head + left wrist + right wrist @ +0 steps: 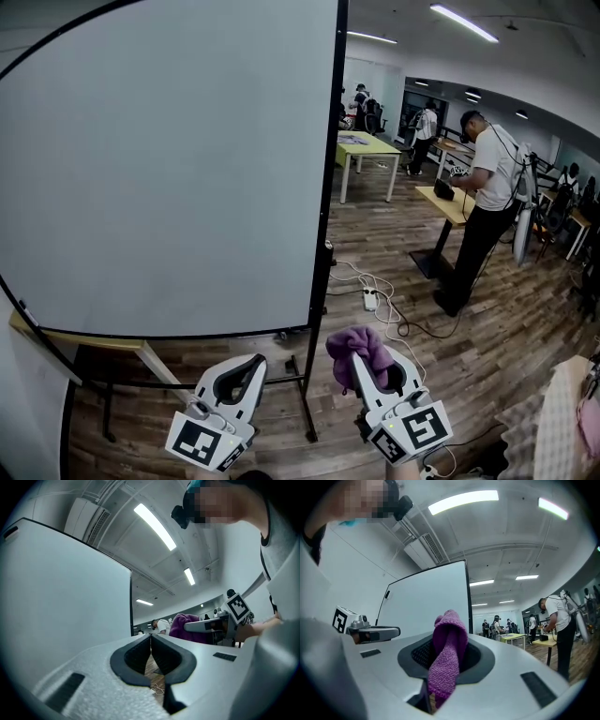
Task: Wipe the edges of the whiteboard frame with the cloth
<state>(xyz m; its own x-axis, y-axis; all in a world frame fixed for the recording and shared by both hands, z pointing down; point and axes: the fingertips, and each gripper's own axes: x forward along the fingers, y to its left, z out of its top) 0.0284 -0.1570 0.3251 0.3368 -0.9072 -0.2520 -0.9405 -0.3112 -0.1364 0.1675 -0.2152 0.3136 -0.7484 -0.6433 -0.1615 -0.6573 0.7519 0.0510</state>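
The whiteboard (169,159) fills the upper left of the head view, with a thin black frame (325,187) down its right side and along its bottom edge. A purple cloth (357,349) sticks up from my right gripper (360,361), which is shut on it, low and just right of the frame's bottom right corner. In the right gripper view the cloth (447,656) hangs out between the jaws, with the board (426,604) ahead. My left gripper (249,367) is shut and empty below the bottom edge. The left gripper view has its jaws meeting (151,641), the cloth (187,626) to the right.
The board's black stand leg (307,403) runs down between the grippers to the wooden floor. White cables and a power strip (370,298) lie on the floor to the right. A person (483,206) stands at a small table (448,202); a green table (367,150) is farther back.
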